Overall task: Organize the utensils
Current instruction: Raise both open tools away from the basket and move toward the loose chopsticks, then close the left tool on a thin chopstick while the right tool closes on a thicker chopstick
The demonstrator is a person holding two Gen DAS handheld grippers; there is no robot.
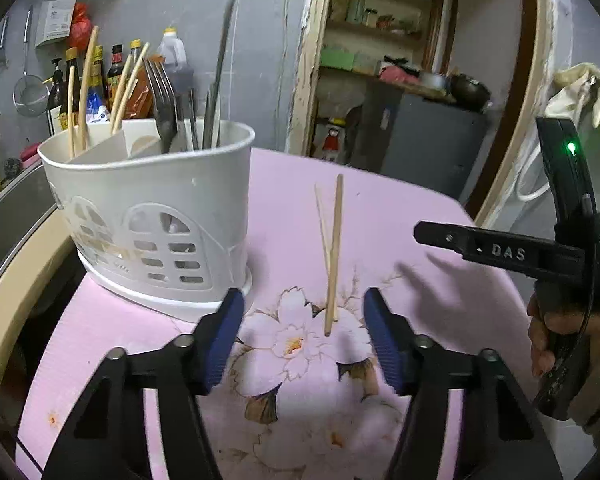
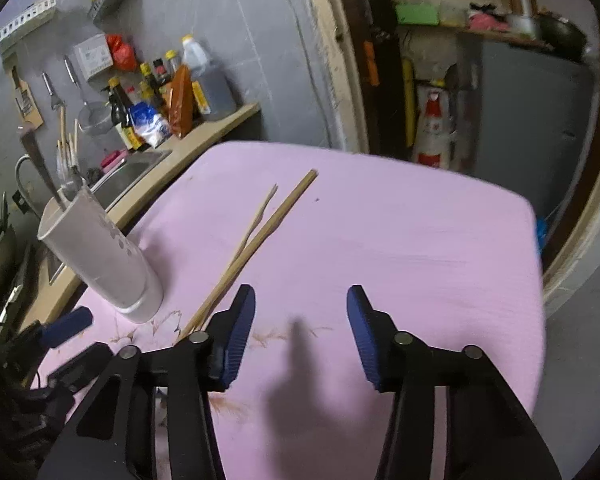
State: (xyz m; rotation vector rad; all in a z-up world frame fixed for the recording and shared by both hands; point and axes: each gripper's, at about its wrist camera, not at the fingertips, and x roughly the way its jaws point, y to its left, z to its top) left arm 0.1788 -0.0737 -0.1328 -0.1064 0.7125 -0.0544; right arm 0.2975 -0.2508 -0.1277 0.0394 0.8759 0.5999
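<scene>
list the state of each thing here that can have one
left tool: open, empty, chopstick ends between its pads
right tool: open, empty
chopsticks: two, lying crossed on the pink mat
utensil holder: upright, holding chopsticks, forks and other utensils

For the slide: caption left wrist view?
Open left gripper above chopsticks on pink mat, beside white holder.
</scene>
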